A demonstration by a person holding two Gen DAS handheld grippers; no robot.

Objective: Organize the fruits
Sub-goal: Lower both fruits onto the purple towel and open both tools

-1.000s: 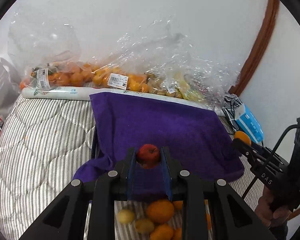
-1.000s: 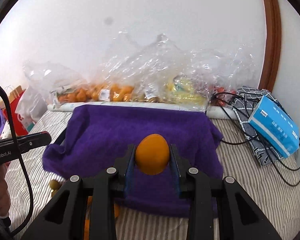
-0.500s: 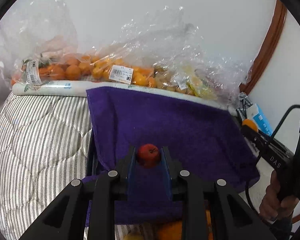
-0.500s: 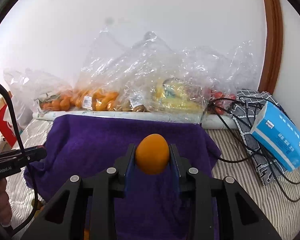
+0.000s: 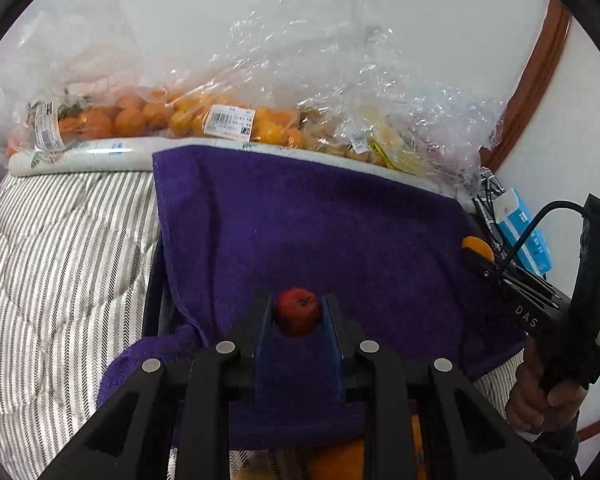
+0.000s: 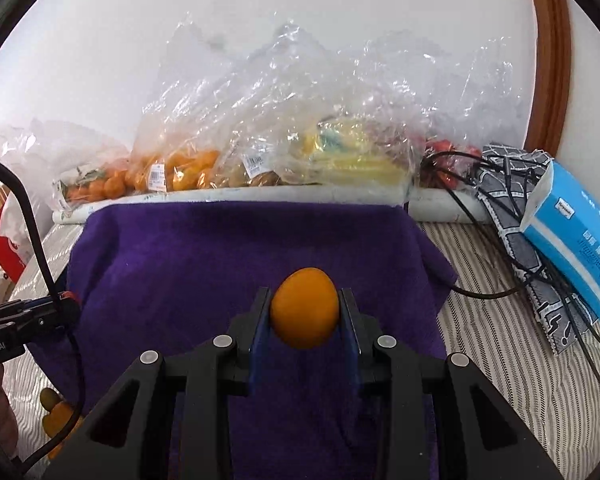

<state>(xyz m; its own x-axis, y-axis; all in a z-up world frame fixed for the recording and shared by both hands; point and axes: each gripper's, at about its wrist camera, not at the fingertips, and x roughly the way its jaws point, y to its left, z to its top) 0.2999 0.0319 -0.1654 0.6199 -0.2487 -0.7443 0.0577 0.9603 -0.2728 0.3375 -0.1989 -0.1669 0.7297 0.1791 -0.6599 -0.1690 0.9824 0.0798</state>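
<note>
Setting: a room in a home, most likely a bedroom. Evidence: a quilted, grey-and-white striped bed cover point(image 5: 60, 264) spans the near and left area, with a purple towel point(image 6: 236, 264) draped across its middle. Along the far edge, against a plain white wall point(image 6: 300, 40), lie clear plastic grocery bags of oranges point(image 5: 140, 116) carrying printed barcode labels point(image 5: 230, 125), plus a bag of yellow fruit point(image 6: 352, 156). At the right, a blue tissue box point(image 6: 572, 236) rests on a grey patterned cloth point(image 6: 512, 208) among loose black cables point(image 6: 492, 292). A brown wooden trim point(image 6: 550, 56) rises at the far right
</note>
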